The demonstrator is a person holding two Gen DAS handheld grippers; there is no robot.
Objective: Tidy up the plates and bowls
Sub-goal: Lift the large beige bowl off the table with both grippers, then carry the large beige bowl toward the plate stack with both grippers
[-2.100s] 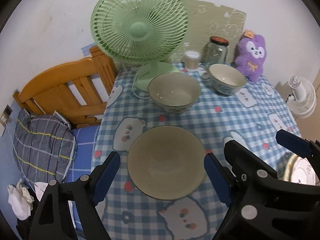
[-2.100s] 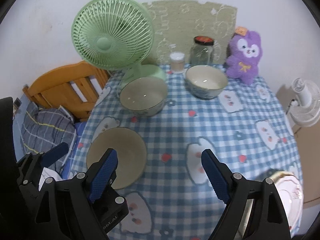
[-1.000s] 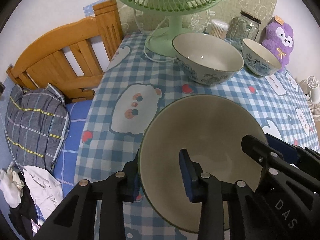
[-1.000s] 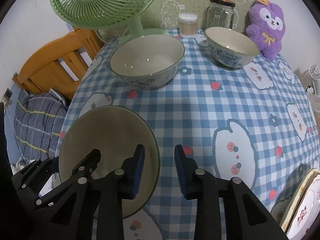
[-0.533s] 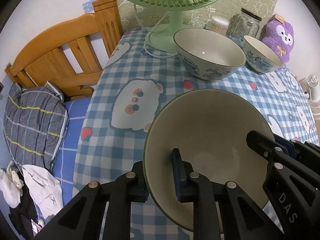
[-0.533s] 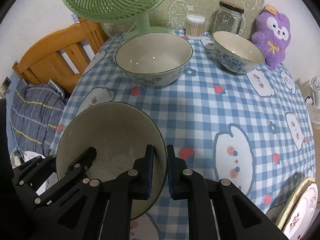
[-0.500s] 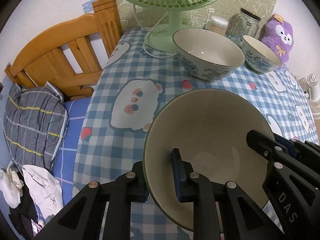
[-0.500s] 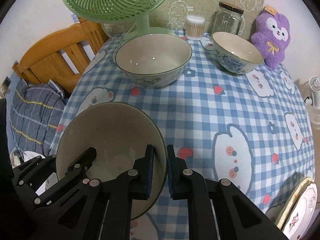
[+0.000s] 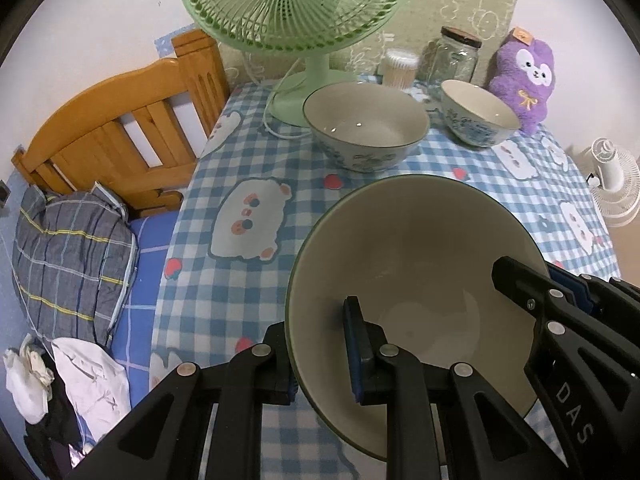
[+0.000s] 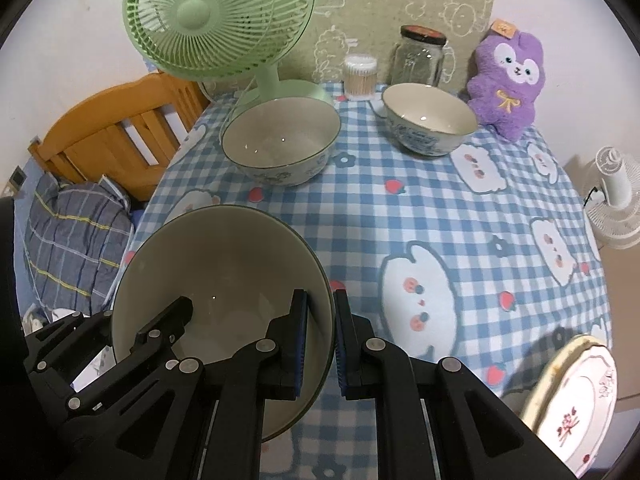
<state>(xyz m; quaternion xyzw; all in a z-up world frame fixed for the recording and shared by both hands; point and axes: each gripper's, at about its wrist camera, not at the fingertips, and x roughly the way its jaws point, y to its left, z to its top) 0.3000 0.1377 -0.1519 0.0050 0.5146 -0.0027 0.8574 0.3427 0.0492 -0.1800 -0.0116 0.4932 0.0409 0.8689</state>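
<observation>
Left wrist view: the left gripper [image 9: 322, 352] pinches the near-left rim of a large plain bowl [image 9: 416, 248], one blue pad inside the wall and the other outside, its jaws having just closed onto the rim. On the bowl's far right edge the right gripper [image 9: 560, 292] clamps the opposite rim. The bowl sits tilted between the two tools, above the blue checked tablecloth [image 9: 256, 152].

Right wrist view: the right gripper [image 10: 320, 344] is nearly closed on the same bowl's [image 10: 224, 264] right rim, the thin wall squeezed between its pads; these jaws too have just closed. The left gripper [image 10: 160, 328] grips the bowl from the left side.

Beyond the fingertips stands a patterned bowl [image 10: 280, 142], with a smaller patterned bowl [image 10: 430, 120] further right of it. Behind them are a green desk fan [image 10: 216, 16], a cotton-swab tub [image 10: 360, 76], a glass jar [image 10: 420, 56] and a purple plush toy [image 10: 506, 84]. Low at the right gripper's right, a flowered plate [image 10: 576, 400] lies at the table edge. Left of both tools, a wooden bed frame [image 9: 120, 136] and a plaid pillow [image 9: 68, 260] lie beside the table.
</observation>
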